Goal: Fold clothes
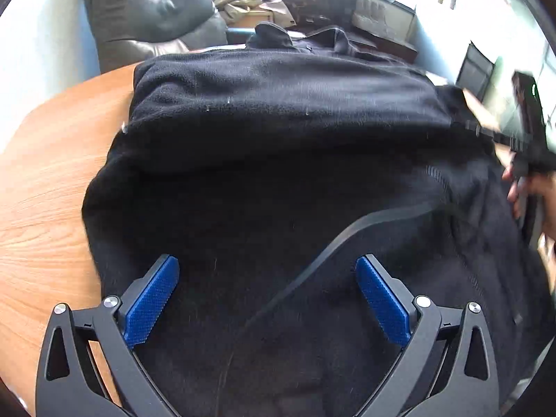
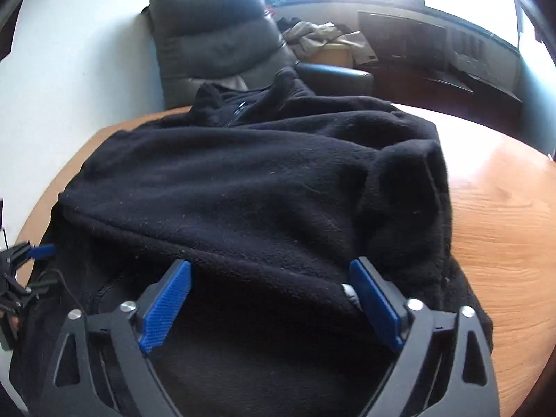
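A black fleece jacket [image 1: 278,132] lies on the round wooden table [image 1: 52,173], with a sleeve folded across its body. It also fills the right wrist view [image 2: 243,180], collar and zipper at the far end. My left gripper [image 1: 267,271] is open and empty, just above the near hem. My right gripper [image 2: 271,274] is open and empty, over the jacket's near right part, beside a sleeve cuff [image 2: 410,173]. The right gripper also shows blurred at the right edge of the left wrist view [image 1: 521,139].
A grey leather armchair [image 2: 222,45] stands beyond the table's far edge. A dark cabinet [image 2: 417,52] and a heap of beige cloth [image 2: 319,34] stand under bright windows. Bare wood [image 2: 504,215] shows right of the jacket.
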Motion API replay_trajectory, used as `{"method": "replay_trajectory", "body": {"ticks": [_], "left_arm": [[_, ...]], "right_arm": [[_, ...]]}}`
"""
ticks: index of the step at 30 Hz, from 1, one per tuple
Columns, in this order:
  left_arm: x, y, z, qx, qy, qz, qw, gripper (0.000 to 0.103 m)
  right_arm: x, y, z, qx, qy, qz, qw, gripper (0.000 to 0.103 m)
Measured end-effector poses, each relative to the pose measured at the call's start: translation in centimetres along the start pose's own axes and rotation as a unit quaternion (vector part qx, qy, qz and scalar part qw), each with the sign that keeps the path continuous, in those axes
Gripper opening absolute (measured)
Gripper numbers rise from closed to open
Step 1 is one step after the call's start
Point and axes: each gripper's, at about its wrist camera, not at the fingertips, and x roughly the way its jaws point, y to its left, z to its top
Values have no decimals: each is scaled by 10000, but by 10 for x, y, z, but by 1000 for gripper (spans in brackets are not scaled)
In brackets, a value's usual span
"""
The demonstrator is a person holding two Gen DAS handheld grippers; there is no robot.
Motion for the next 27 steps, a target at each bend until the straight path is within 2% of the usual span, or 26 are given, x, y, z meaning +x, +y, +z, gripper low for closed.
{"method": "replay_trajectory", "body": {"ticks": [2, 5, 8, 9, 11, 14, 17, 22, 24, 27], "left_arm": [[-7, 1, -5, -36, 53, -62, 10000, 103], [-30, 3, -18, -145, 29, -151, 9998, 103], [-63, -4, -37, -103, -183, -206, 9996, 103], [-68, -10, -44, -22, -218, -148, 9996, 103], [-74, -19, -61, 80, -182, -132, 9997, 103], [-62, -23, -87, -24, 235, -117, 9997, 103], [-68, -25, -106, 117, 5, 57, 9999, 103], [-77, -17, -122, 292, -180, -75, 9994, 103], [-79, -15, -124, 367, -140, -86, 9992, 103], [-76, -5, -116, 394, -134, -120, 9991, 103]], "right_arm": [[-13, -3, 0, 30, -16, -347, 9994, 85], [-48, 4, -3, -21, -56, -849, 9964, 91], [-85, 25, -17, -246, -294, -570, 9976, 99], [-96, 35, -29, -378, -269, -477, 9978, 100], [-99, 54, -60, -647, 66, -415, 9970, 100], [-90, 50, -109, -190, 787, -618, 9948, 99], [-111, 35, -137, 290, 714, -968, 9923, 99], [-133, 36, -159, 249, 751, -1115, 9906, 99], [-139, 38, -162, 267, 776, -1109, 9904, 99], [-150, 56, -152, 81, 481, -1008, 9937, 99]]}}
